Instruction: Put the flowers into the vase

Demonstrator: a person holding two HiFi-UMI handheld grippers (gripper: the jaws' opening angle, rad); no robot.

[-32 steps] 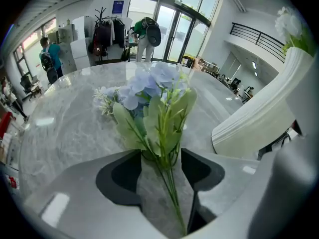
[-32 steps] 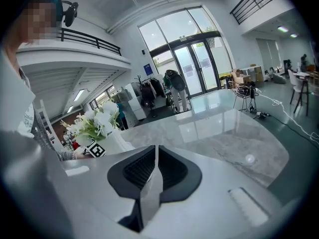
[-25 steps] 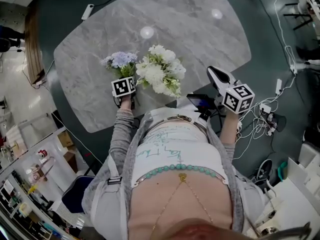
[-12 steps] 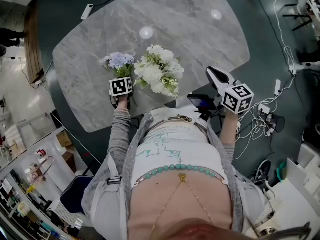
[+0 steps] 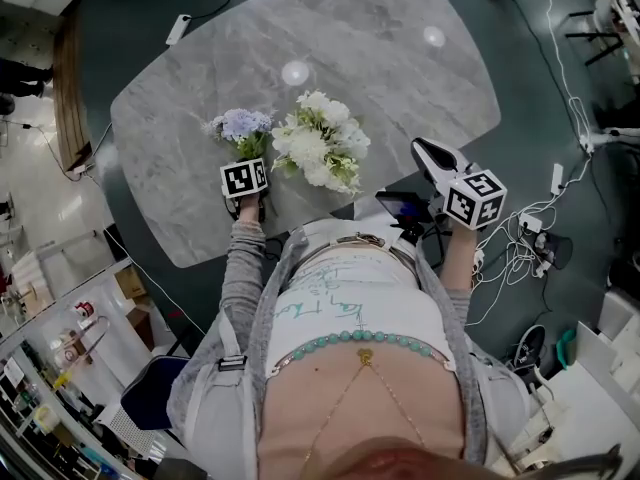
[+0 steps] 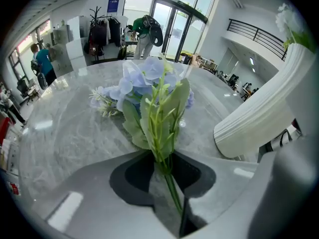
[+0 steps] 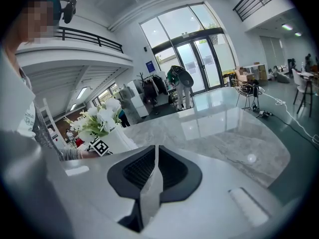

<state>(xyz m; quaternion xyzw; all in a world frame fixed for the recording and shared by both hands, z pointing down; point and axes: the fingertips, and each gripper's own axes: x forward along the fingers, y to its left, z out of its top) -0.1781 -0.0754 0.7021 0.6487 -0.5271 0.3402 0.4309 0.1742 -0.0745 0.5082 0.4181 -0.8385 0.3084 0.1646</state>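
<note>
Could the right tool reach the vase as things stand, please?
Probably yes: the right tool is shut and empty, and only bare table lies between it and the vase; the left tool holds the blue flowers on the far side.

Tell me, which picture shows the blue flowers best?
The left gripper view: the blue flowers fill its middle, stem between the jaws. The head view shows them small, from above; the right gripper view misses them.

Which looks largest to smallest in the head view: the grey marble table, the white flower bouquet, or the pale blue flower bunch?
1. grey marble table, by far the largest
2. white flower bouquet
3. pale blue flower bunch, clearly smaller than the bouquet; the two sit side by side, so nearness to the camera hardly skews it
</note>
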